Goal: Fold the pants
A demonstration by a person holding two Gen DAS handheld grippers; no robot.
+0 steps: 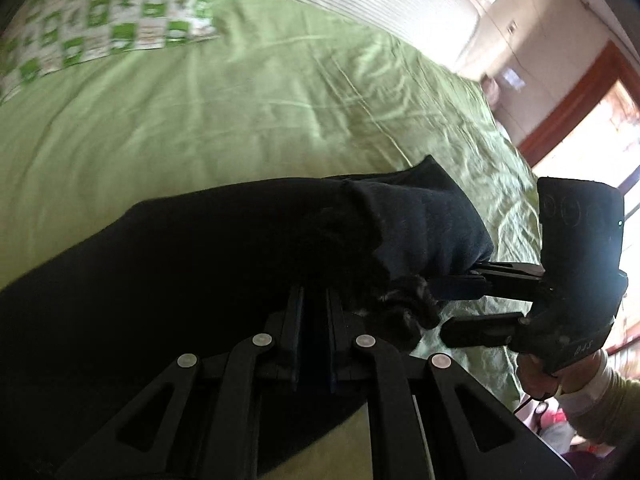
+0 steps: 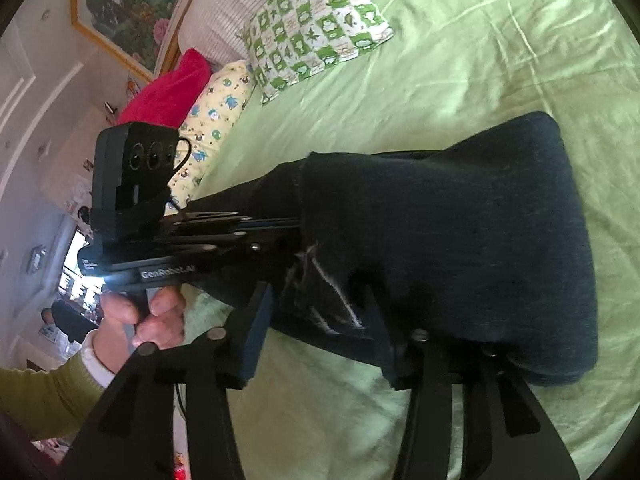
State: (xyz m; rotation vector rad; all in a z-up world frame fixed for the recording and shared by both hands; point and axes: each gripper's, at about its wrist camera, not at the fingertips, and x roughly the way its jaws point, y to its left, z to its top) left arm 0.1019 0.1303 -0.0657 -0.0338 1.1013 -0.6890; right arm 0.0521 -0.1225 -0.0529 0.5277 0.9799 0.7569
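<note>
The dark navy pants (image 1: 200, 280) are lying across the light green bedsheet (image 1: 200, 120), with one end lifted off it between the two grippers; the left gripper (image 1: 314, 312) is pinching a dark fold of the cloth, its two fingers standing close together with fabric between them; in the right wrist view this same gripper (image 2: 280, 226) is reaching in from the left, its fingers running into the edge of the pants (image 2: 440, 232). The right gripper (image 2: 328, 332) is standing with its fingers apart, and the cloth is draping over and between them, the right finger mostly buried under fabric; from the left wrist view the right gripper (image 1: 460, 304) is coming in from the right side, its upper finger tucked under the blue-grey folded end; whether it is actually squeezing the cloth I cannot tell. A green-and-white checked pillow (image 2: 316, 28) is lying at the head of the bed, beside a yellow printed pillow (image 2: 216, 112) and a red cushion (image 2: 168, 92); a framed painting (image 2: 128, 4) is hanging on the wall behind.
</note>
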